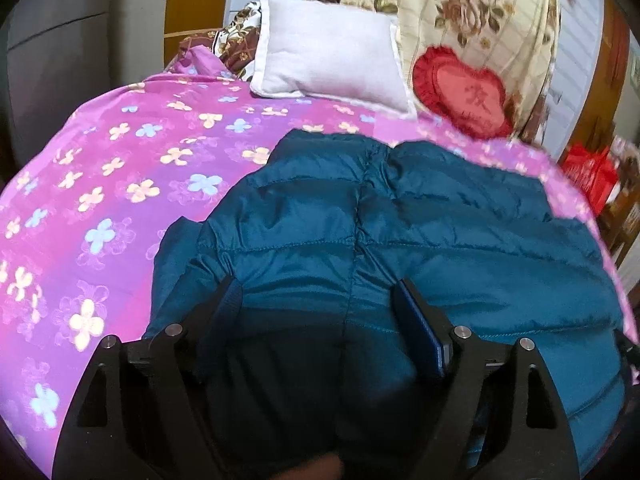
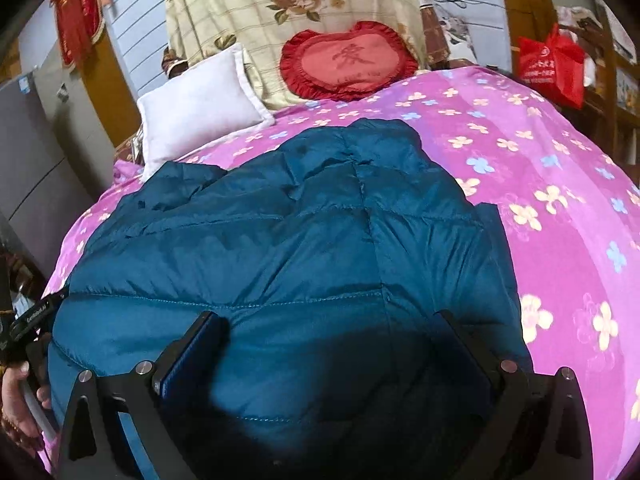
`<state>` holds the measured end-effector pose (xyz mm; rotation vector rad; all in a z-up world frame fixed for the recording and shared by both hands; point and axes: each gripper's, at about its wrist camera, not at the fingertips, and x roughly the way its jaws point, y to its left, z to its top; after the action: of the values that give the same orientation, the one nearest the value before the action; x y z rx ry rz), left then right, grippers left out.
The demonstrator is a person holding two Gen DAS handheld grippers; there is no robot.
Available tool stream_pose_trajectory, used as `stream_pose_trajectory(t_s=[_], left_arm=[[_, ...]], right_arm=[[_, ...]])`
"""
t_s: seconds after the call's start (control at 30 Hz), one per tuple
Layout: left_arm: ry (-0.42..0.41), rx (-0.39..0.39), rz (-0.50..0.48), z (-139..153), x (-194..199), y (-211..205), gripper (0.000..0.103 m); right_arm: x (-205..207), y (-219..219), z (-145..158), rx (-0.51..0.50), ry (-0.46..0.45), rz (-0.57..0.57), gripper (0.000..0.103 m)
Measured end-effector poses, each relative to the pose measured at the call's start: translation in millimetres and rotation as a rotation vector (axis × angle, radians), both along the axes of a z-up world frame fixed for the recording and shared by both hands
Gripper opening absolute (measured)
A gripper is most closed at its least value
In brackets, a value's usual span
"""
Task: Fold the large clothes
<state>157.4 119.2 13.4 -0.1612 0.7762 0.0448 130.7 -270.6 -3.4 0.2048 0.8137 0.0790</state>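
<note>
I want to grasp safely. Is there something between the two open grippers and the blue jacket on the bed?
Nothing visible is in the way. The left gripper and the right gripper hang right over the blue jacket, jaws apart. The white pillow and red heart cushion lie beyond it.

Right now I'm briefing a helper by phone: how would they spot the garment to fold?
Find the bed with the pink flowered sheet. Below the white pillow and red heart cushion lies the teal puffer jacket, spread flat. It is the only shiny, quilted, dark blue-green thing there.
</note>
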Motion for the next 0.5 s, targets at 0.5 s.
stream_pose_trajectory(t_s=[0.5], left_arm=[[-0.022,0.066,-0.051,53,-146,-43,0.082]], right_arm=[[-121,23,76,0.061,-0.092,-0.079,0.103]])
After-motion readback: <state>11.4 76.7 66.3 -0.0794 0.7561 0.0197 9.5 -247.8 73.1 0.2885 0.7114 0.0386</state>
